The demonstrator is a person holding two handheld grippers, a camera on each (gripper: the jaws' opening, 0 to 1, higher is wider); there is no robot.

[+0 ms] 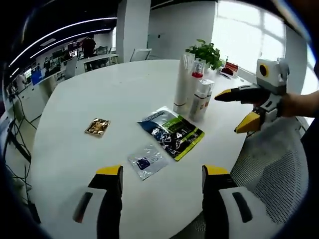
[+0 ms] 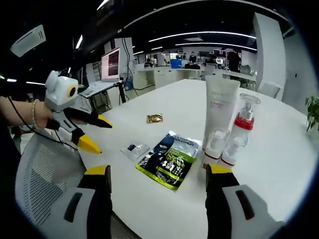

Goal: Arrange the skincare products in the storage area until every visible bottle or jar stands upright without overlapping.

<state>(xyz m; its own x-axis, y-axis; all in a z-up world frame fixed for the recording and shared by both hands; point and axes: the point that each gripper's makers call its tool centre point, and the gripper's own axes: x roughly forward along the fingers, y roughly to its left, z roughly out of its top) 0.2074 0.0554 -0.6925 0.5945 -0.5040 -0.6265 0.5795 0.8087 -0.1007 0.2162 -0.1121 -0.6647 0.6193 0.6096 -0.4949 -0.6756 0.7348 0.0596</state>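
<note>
Landmark: white table (image 2: 279, 164). L to R in the right gripper view: my left gripper (image 2: 92, 132) over the table's near edge, jaws spread, holding nothing; gold sachet (image 2: 154, 118) mid-table; clear sachet (image 2: 135, 149); green-black pouch (image 2: 169, 160) lying flat; tall white tube (image 2: 218, 117) & red-collared pump bottle (image 2: 239, 130) upright, side by side, prob. touching. Right gripper (image 2: 158, 172) spread, empty. Tube group sits ahead-right of it, long axes vertical, so right's nearer.
</note>
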